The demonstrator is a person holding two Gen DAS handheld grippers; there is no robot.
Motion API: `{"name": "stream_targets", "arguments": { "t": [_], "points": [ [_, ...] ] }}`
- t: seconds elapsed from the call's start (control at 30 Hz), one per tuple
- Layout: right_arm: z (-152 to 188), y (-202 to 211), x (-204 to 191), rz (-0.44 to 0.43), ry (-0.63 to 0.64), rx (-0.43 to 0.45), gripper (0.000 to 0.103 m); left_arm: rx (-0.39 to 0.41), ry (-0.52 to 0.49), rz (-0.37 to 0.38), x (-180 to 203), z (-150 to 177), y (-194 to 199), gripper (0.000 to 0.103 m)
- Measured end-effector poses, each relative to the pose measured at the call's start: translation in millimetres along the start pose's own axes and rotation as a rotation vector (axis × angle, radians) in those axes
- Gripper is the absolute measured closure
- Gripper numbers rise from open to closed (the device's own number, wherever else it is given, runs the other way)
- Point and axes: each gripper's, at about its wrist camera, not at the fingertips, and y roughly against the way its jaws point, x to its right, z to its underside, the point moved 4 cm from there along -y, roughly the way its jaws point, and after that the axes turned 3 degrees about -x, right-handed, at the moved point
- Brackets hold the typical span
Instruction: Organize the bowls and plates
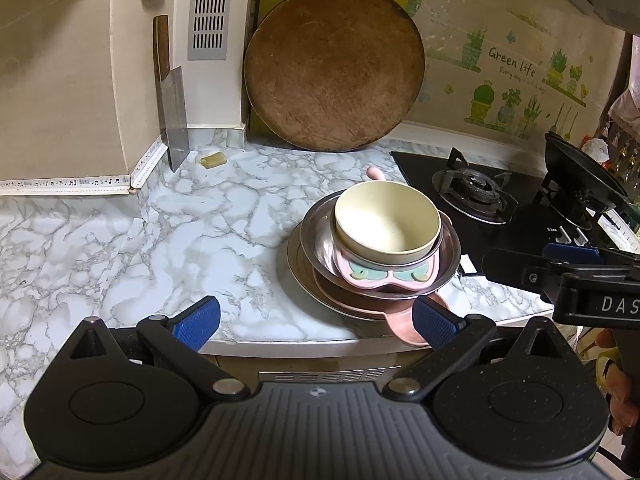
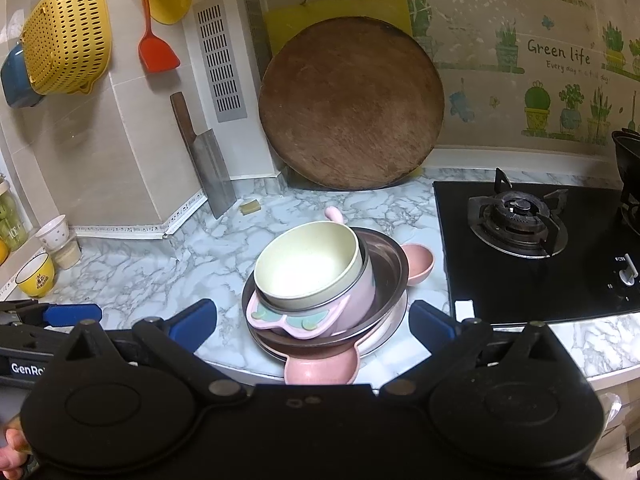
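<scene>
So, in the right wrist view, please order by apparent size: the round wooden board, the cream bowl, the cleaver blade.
1. round wooden board, clearly the largest.
2. cream bowl, though it sits nearer the camera.
3. cleaver blade, smallest.

A round wooden board (image 2: 351, 106) leans on the far wall before a yellow board (image 2: 280, 24). Left of them a cleaver (image 2: 208, 162) stands against the tiles; a yellow colander (image 2: 66, 34) and red spatula (image 2: 154, 40) hang above. A gas burner (image 2: 520, 216) sits right.
</scene>
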Motion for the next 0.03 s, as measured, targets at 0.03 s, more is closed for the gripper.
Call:
{"name": "stream_targets", "arguments": {
  "t": [0.03],
  "points": [
    [0.0, -0.1, -0.2, -0.001, 0.000, 0.000, 0.000, 0.002, 0.003, -0.003, -1.6, -1.5, 0.1, 0.000]
  ]
}}
